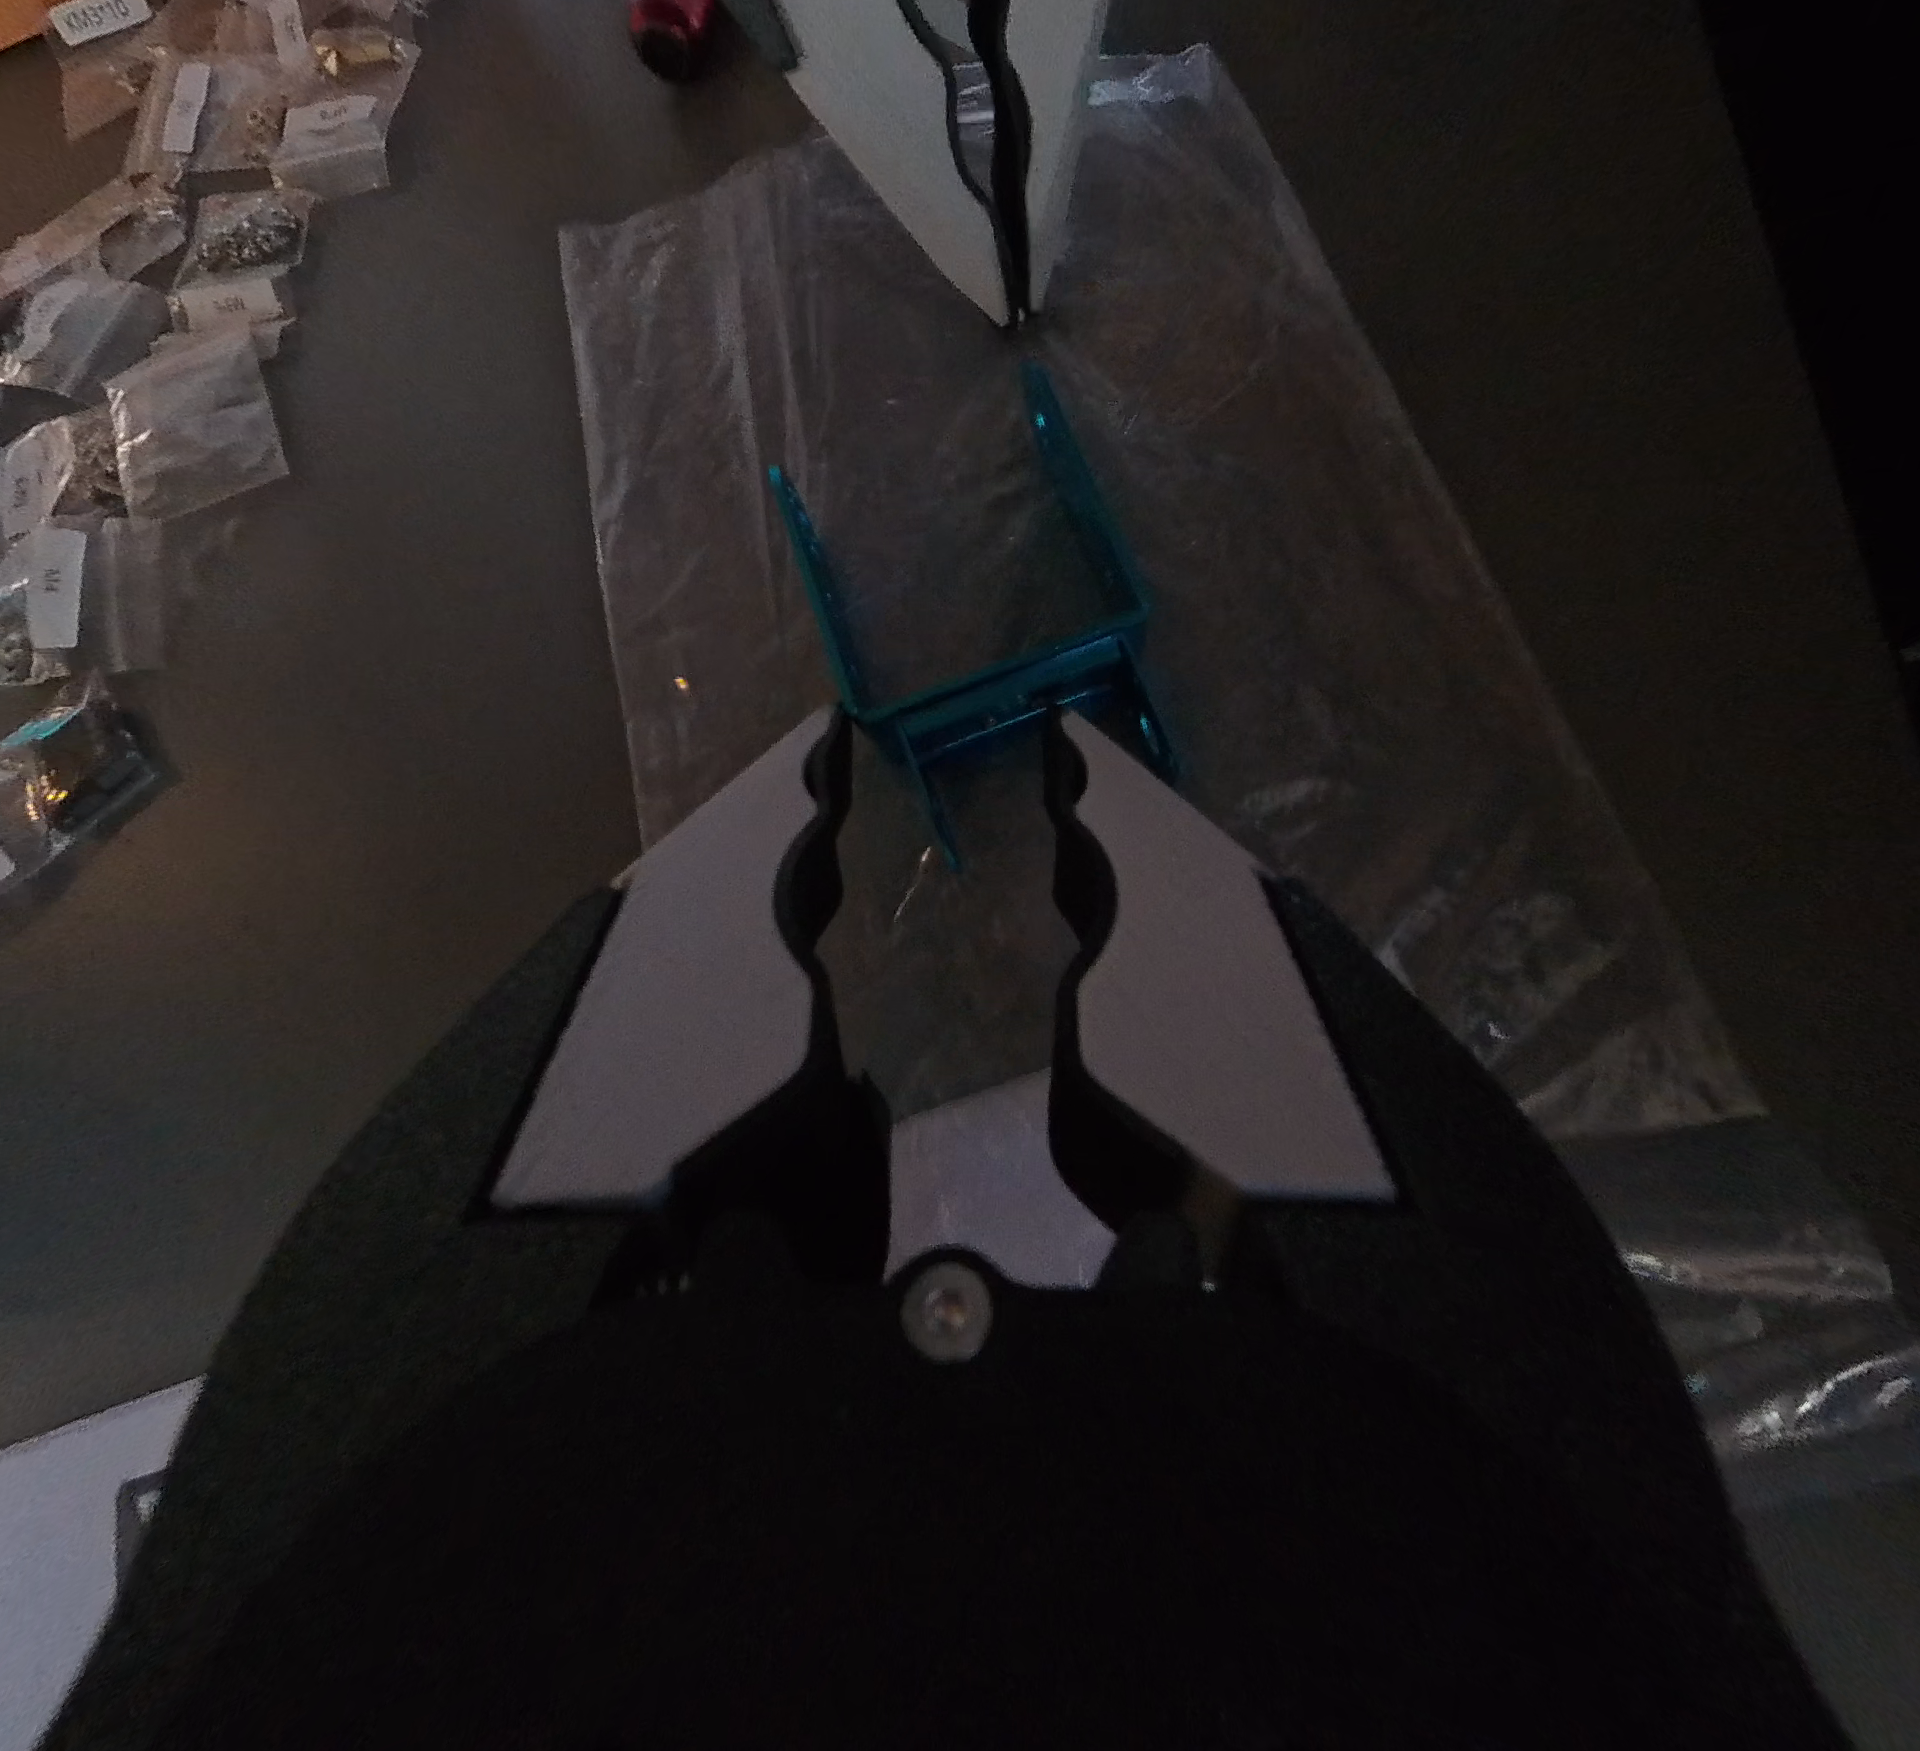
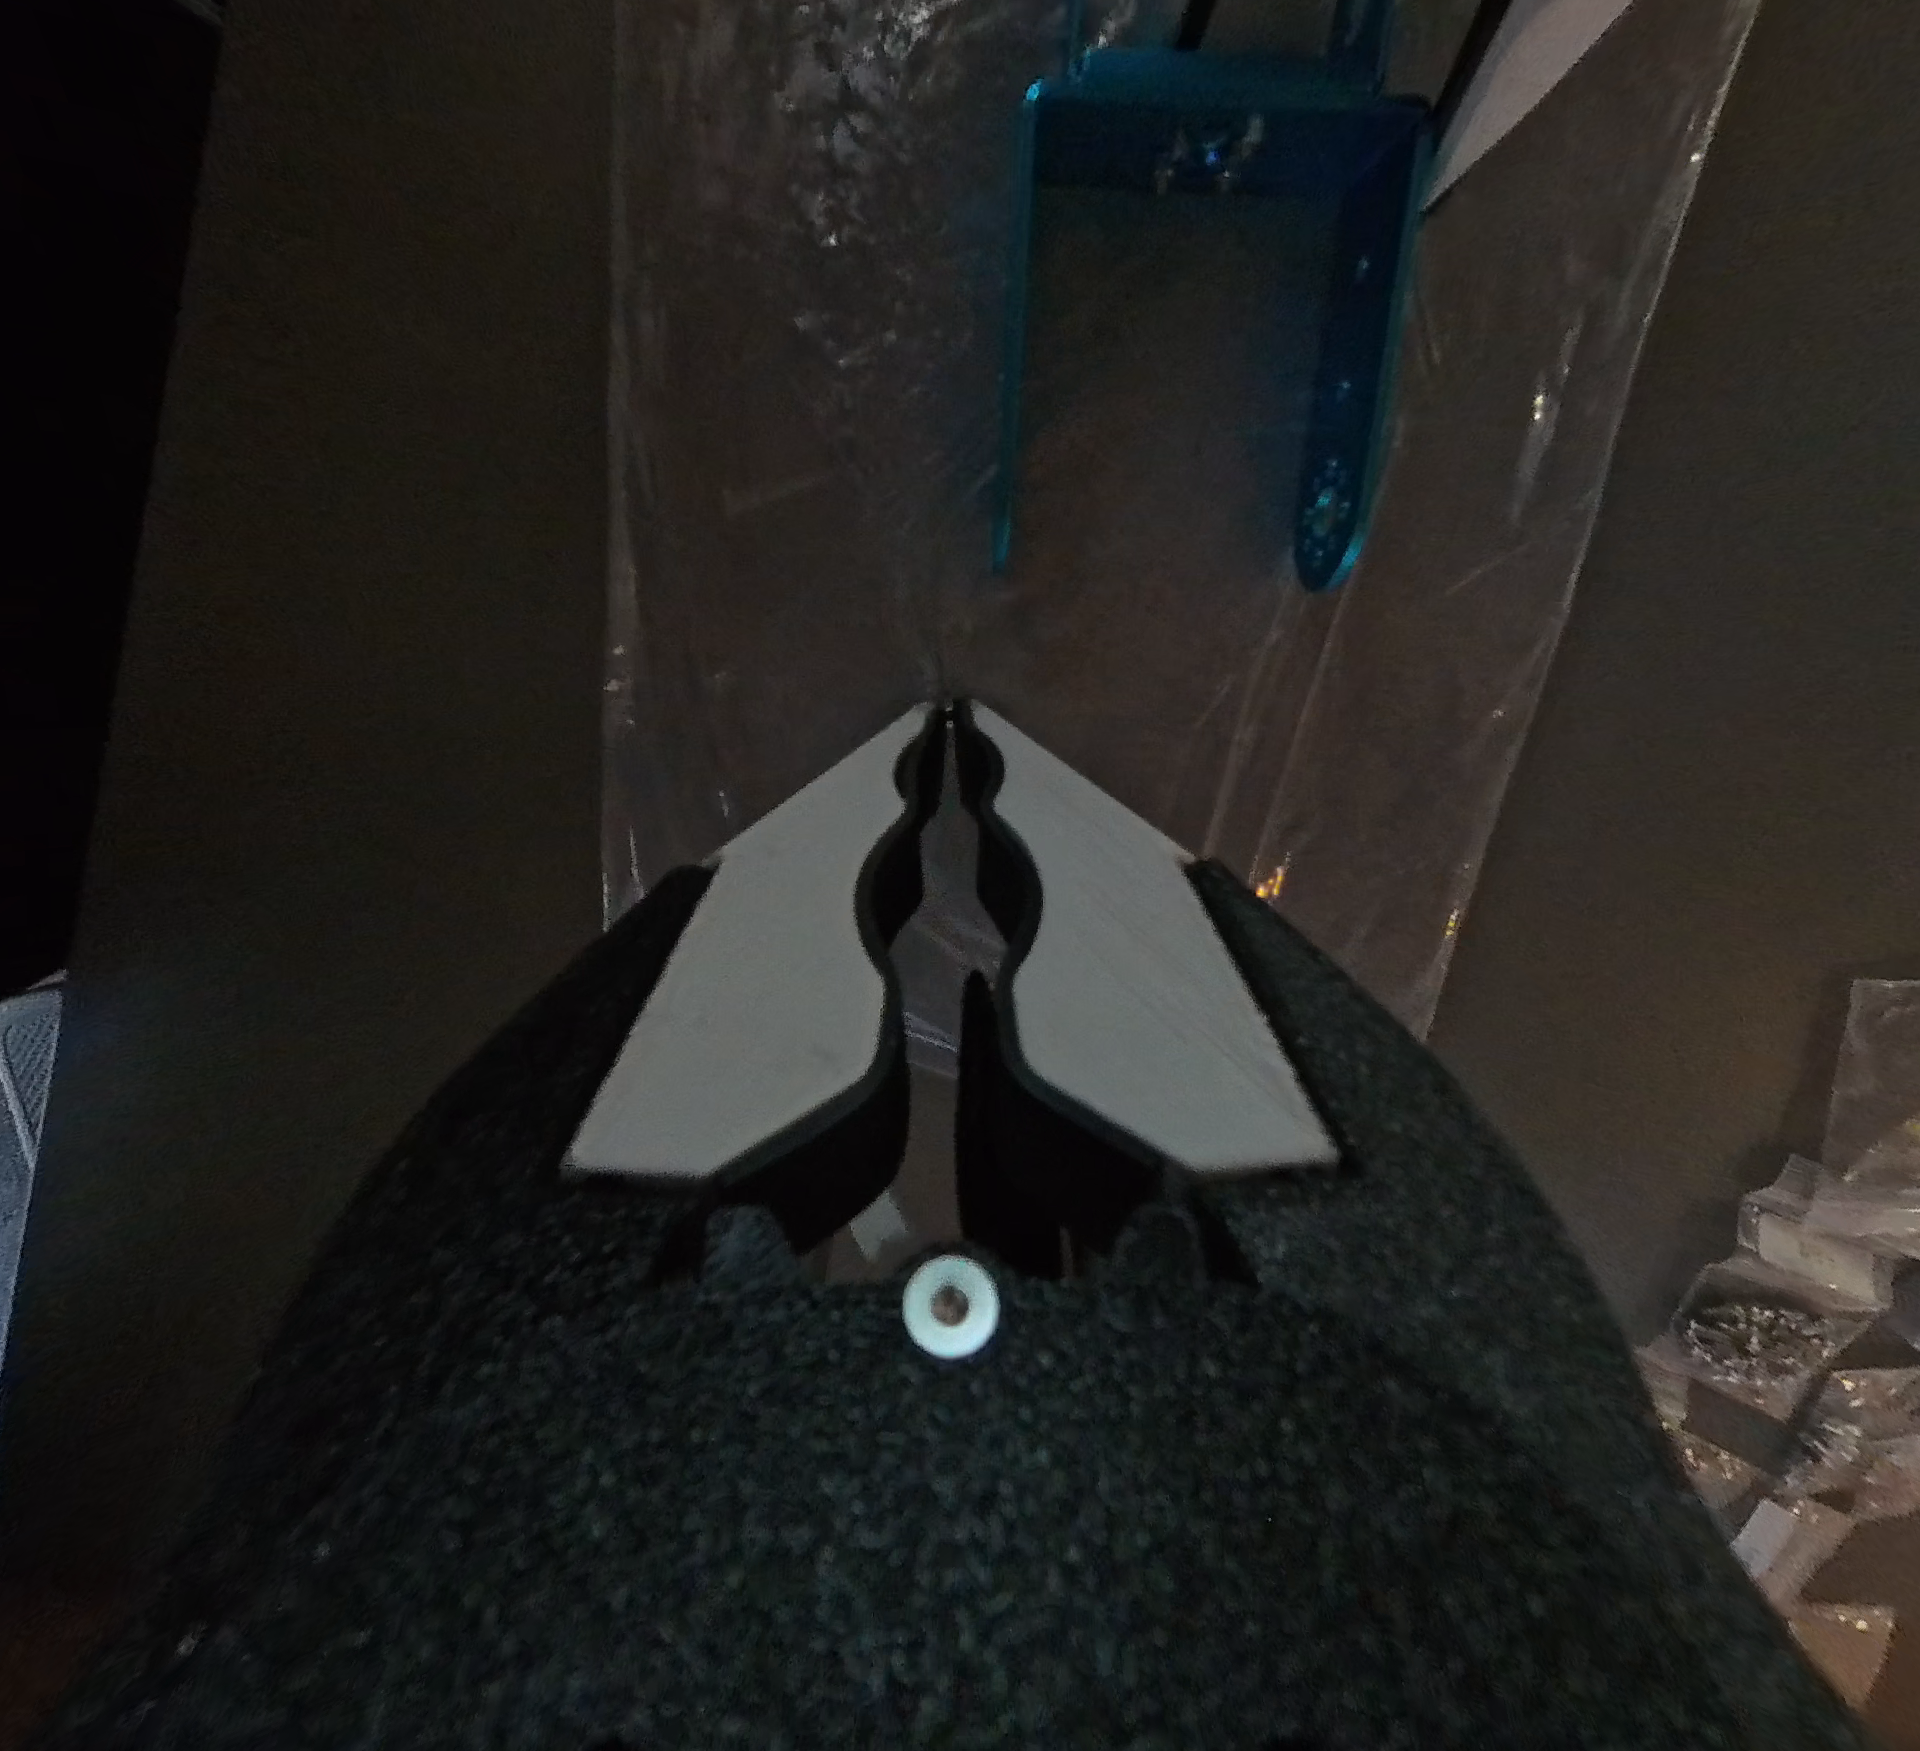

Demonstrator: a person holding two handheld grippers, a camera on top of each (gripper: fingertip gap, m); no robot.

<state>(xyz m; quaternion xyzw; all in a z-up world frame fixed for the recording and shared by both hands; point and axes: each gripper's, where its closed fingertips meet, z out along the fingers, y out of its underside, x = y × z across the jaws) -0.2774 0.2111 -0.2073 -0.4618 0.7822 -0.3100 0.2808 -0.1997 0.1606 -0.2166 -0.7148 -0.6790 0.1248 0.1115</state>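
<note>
In the left wrist view, the left gripper point(image 1: 951, 714) holds its fingers apart around the near end of a blue metal bracket point(image 1: 977, 621); whether the tips touch it I cannot tell. The bracket sits on a clear plastic bag point(image 1: 727, 371) on the dark table point(image 1: 416, 766). The right gripper point(image 1: 1018, 314) pinches the bag beyond it. Small labelled parts bags point(image 1: 177, 247) lie left, a red cylinder point(image 1: 670, 8) behind.

In the right wrist view, the right gripper point(image 2: 951, 709) is pressed together on the plastic bag point(image 2: 790, 454), the bracket point(image 2: 1216, 278) just ahead.
</note>
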